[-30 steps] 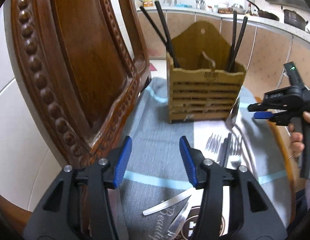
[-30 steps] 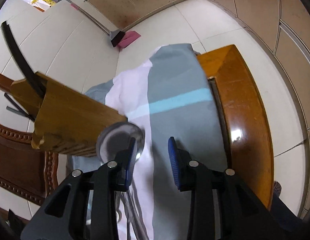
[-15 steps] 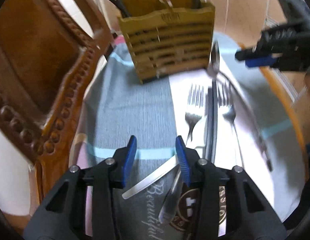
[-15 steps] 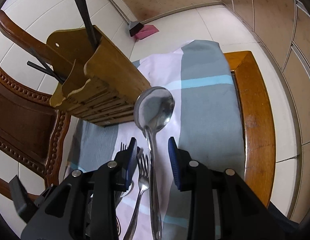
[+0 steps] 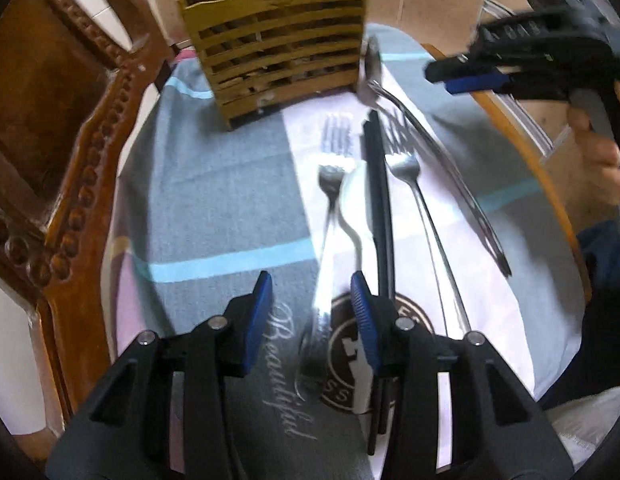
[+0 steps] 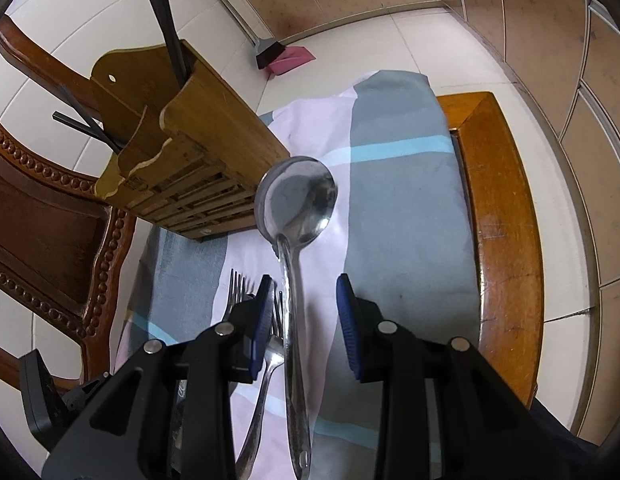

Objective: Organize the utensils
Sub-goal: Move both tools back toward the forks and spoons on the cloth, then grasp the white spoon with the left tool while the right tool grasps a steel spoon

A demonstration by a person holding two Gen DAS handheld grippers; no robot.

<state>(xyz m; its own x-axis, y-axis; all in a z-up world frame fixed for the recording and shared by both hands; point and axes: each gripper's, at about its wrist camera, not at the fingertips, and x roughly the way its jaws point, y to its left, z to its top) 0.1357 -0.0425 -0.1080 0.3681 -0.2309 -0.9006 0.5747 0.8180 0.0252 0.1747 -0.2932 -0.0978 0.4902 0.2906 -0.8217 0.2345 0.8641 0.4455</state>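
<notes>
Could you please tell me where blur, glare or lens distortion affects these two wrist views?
Left wrist view: motion blur smears the forks and wooden utensil holder; glare streaks a handle. Right wrist view: sharper, spoon bowl mirrors its surroundings; fisheye bends the table edge.

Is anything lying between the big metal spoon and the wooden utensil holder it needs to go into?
Nothing visible blocks it. The large metal serving spoon has its bowl right beside the near corner of the slatted wooden utensil holder, with only striped cloth around it. The holder's right compartment already holds black chopsticks; whether room remains there is hard to tell.
</notes>
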